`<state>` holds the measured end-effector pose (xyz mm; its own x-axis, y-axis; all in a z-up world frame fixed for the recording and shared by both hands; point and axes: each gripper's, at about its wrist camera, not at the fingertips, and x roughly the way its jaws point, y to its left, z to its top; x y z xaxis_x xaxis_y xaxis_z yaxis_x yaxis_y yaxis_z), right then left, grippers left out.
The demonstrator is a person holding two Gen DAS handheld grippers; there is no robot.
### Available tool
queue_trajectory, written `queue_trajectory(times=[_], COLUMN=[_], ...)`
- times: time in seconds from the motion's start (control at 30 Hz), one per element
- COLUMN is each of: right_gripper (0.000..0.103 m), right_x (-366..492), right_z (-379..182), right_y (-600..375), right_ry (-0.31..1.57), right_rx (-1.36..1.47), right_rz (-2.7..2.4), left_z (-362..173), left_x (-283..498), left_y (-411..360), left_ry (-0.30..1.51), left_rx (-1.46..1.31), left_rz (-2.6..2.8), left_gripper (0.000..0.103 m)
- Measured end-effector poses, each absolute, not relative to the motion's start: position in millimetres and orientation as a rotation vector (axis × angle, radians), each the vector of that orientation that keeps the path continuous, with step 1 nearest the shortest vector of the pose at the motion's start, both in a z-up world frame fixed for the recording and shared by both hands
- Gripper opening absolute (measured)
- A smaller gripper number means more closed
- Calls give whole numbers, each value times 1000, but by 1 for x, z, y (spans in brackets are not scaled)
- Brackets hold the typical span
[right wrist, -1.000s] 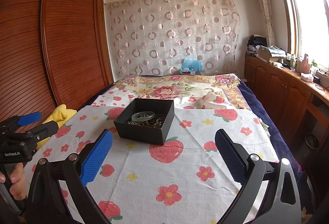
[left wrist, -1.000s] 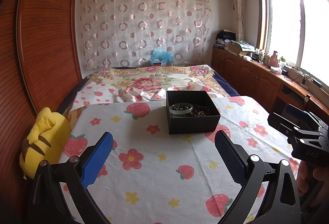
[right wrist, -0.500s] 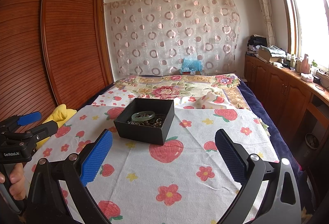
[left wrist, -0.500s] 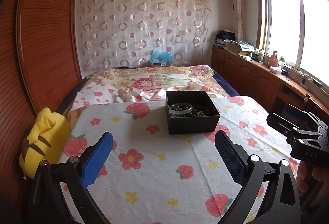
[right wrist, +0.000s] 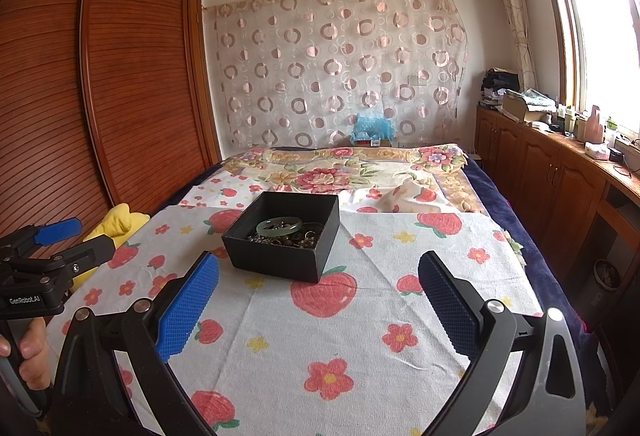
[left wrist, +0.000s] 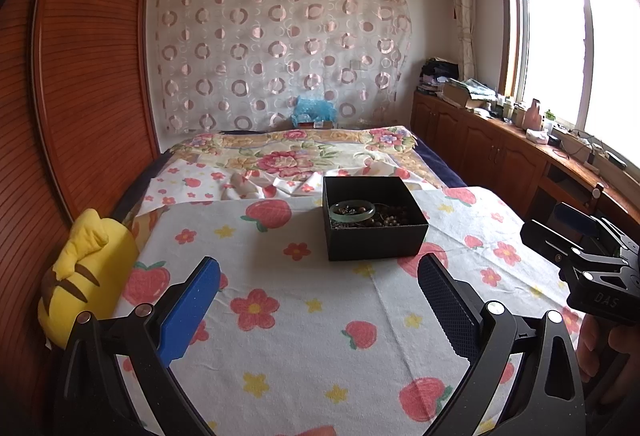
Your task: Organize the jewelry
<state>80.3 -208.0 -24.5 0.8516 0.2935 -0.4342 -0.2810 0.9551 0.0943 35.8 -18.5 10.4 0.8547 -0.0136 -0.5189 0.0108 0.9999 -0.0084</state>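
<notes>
A black open box sits on the strawberry-print cloth in the middle of the bed. Inside lie a pale green bangle and a tangle of dark beads and small rings. My left gripper hovers open above the cloth, short of the box, with nothing between its blue pads. My right gripper is also open and empty, a little nearer than the box and to its right. Each view shows the other gripper at its side edge, held by a hand.
A yellow plush toy lies at the bed's left edge against the wooden wardrobe. A floral quilt covers the far half of the bed. Wooden cabinets with clutter line the right wall under the window.
</notes>
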Motion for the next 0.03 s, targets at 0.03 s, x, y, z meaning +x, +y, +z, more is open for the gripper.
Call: queue_trajectory(times=[0.03], right_gripper=[100], right_x=[80], right_z=[-25], right_y=[-208], right_ry=[462], right_rx=[28], right_rz=[302], left_z=[10], left_x=[35], left_y=[-18], left_ry=[545], left_rx=[-5], left_rz=[-14], left_gripper=[95])
